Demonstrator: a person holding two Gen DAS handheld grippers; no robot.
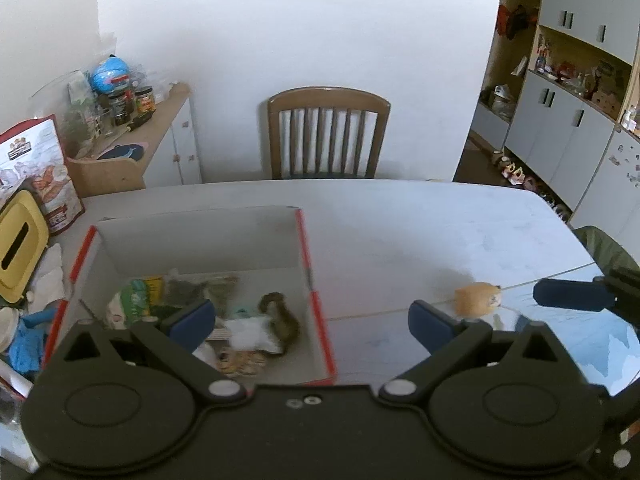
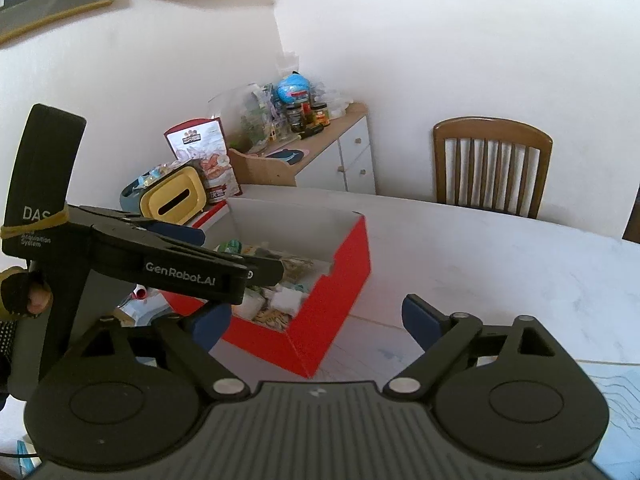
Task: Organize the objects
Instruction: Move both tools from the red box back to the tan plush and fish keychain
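The red box (image 1: 316, 312) with a white interior stands open-topped on the white table (image 1: 400, 220), toward the table's left part. Inside it lies a loose heap: a brown-and-white plush toy (image 1: 276, 320), a green-and-yellow packet (image 1: 140, 292), a grey packet and small patterned items at the near wall; finer detail is blurred. Outside the box, to its right on the bare tabletop, sits a small orange toy (image 1: 478, 298), well apart from the box wall.

Left of the box the table carries a yellow tissue holder (image 1: 18, 244), a printed snack bag (image 1: 44, 168) and blue gloves (image 1: 24, 344). A wooden slat-back chair (image 1: 328, 136) stands at the far edge against a white wall. A low white cabinet (image 2: 344, 152) by the wall bears jars and a blue globe (image 1: 110, 74). Grey cupboards with open shelves (image 1: 572, 60) line the right side of the room. A framed picture and a small shelf hang high on the wall in the right wrist view.

The left gripper (image 1: 312, 320) hangs above the near right corner of the box, tilted downward, jaws spread wide, nothing between them. A gloved hand (image 2: 24, 292) grips its handle. The right gripper (image 2: 316, 320) is over the table just right of the box, also tilted down, jaws wide apart and empty; its blue pad (image 1: 568, 294) shows at the right edge of the left wrist view.
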